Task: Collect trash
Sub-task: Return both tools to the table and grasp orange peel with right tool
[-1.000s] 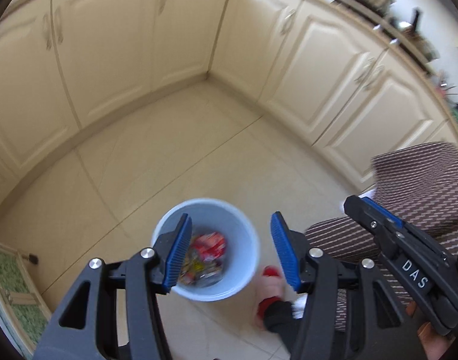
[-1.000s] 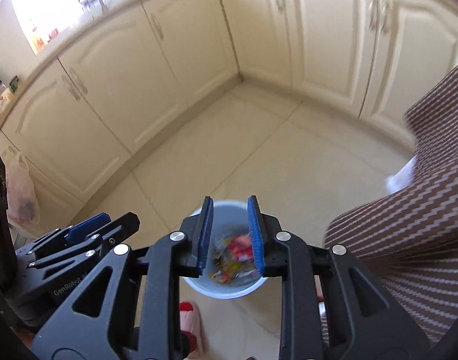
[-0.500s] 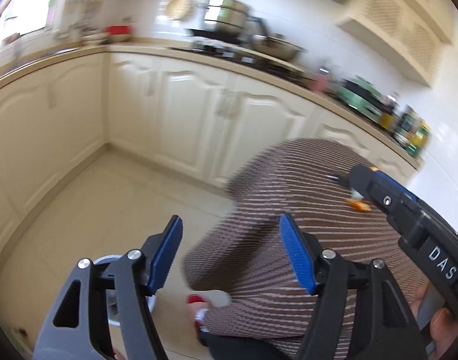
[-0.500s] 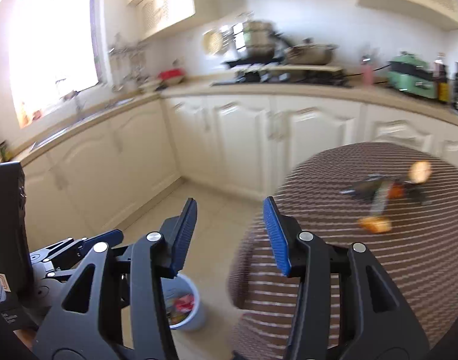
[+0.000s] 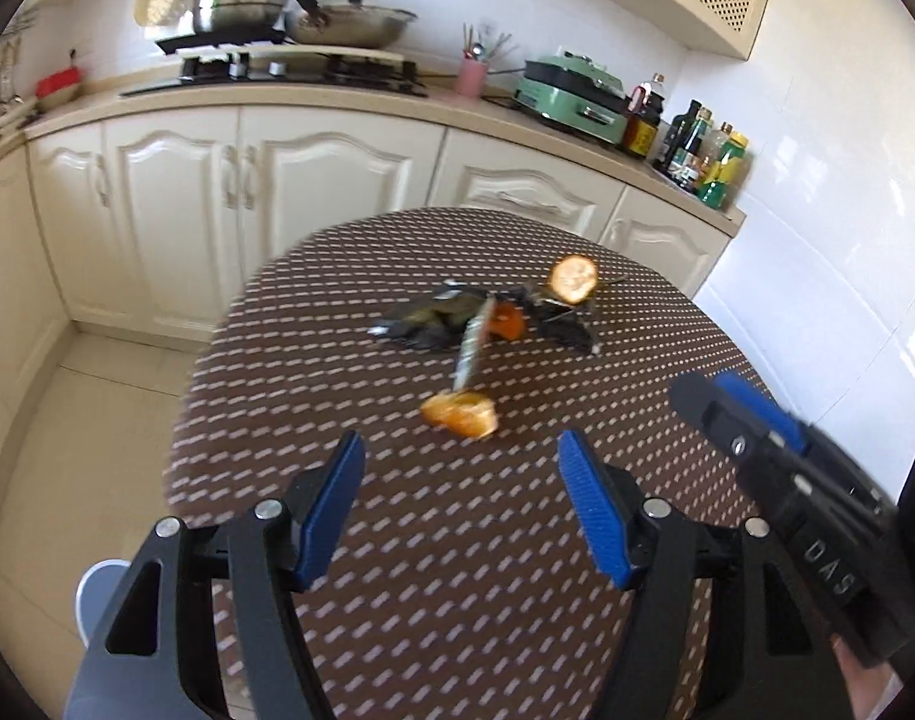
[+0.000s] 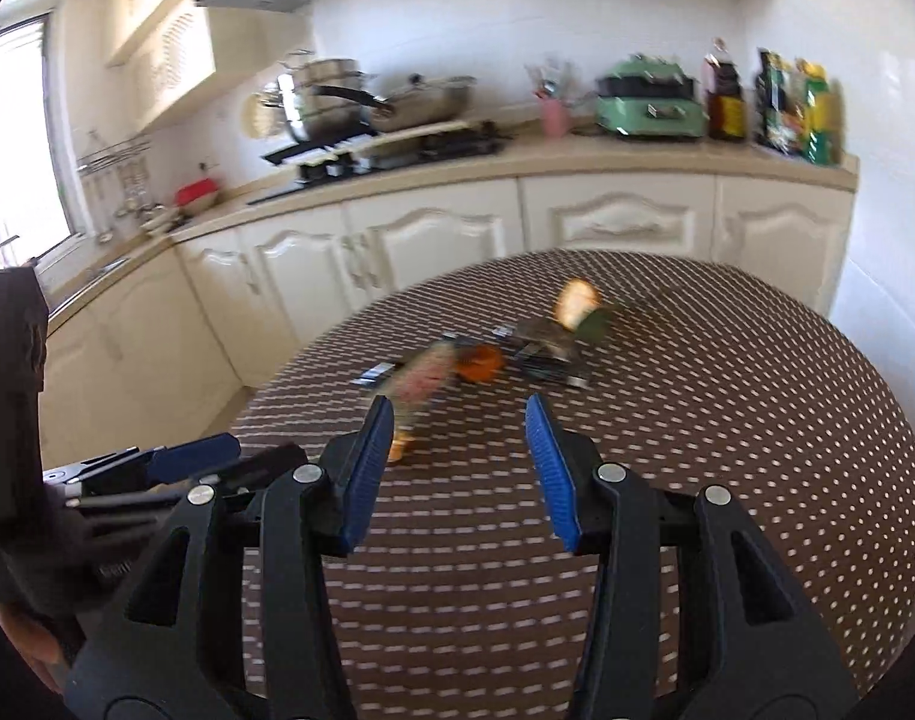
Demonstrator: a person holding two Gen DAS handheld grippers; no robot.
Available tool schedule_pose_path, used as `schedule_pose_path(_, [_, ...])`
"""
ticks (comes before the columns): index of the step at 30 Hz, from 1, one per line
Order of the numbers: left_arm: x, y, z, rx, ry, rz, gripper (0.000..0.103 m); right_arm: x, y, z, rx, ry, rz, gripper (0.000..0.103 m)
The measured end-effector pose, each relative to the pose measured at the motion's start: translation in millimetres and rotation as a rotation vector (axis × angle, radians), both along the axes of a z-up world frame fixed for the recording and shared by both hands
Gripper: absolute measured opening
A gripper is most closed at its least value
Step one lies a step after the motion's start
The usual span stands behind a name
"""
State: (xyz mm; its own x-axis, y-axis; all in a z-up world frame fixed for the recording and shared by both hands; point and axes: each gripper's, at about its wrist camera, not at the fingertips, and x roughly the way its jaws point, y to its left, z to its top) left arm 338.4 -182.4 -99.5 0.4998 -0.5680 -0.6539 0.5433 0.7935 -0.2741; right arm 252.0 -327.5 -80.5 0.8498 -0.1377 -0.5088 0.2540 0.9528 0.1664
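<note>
A round table with a brown dotted cloth [image 5: 517,570] [image 6: 757,450] holds scattered trash: an orange peel piece [image 5: 459,411], a dark crumpled wrapper [image 5: 439,319] [image 6: 547,354], a long thin wrapper [image 5: 471,348] [image 6: 424,381], a small orange bit [image 5: 505,321] [image 6: 480,363] and a round peel [image 5: 572,278] [image 6: 574,303]. My left gripper [image 5: 460,480] is open and empty, just short of the orange peel piece. My right gripper [image 6: 460,450] is open and empty over the table's near side. Each gripper shows in the other's view.
The light blue trash bin's rim [image 5: 91,594] shows on the floor at lower left, below the table edge. White cabinets [image 5: 229,180] and a counter with pots, a green appliance [image 5: 571,90] and bottles [image 5: 703,156] line the back wall.
Both grippers have swung up from over the bin on the floor to face the table top and its trash. The right gripper's jaws have opened wider.
</note>
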Motion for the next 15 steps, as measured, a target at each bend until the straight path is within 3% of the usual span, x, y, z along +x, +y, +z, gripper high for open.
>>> schedule_pose_path(4, [10, -27, -7, 0.063, -0.028, -0.007, 0.064, 12, -27, -13, 0.03, 0.037, -0.025, 0.046])
schedule_pose_path(8, [30, -48, -13, 0.103, -0.016, -0.011, 0.052, 21, -37, -20, 0.048, 0.066, -0.022, 0.046])
schedule_pose_path(11, [47, -59, -20, 0.109, 0.028, -0.015, 0.034, 28, -39, -23, 0.064, 0.083, -0.006, 0.046])
schedule_pose_path(13, [53, -67, -23, 0.116, 0.056, -0.03, 0.002, 33, -39, -24, 0.063, 0.094, -0.001, 0.046])
schedule_pose_path(15, [48, -65, -21, 0.123, 0.022, -0.022, 0.001, 36, -36, -24, 0.061, 0.103, 0.008, 0.046])
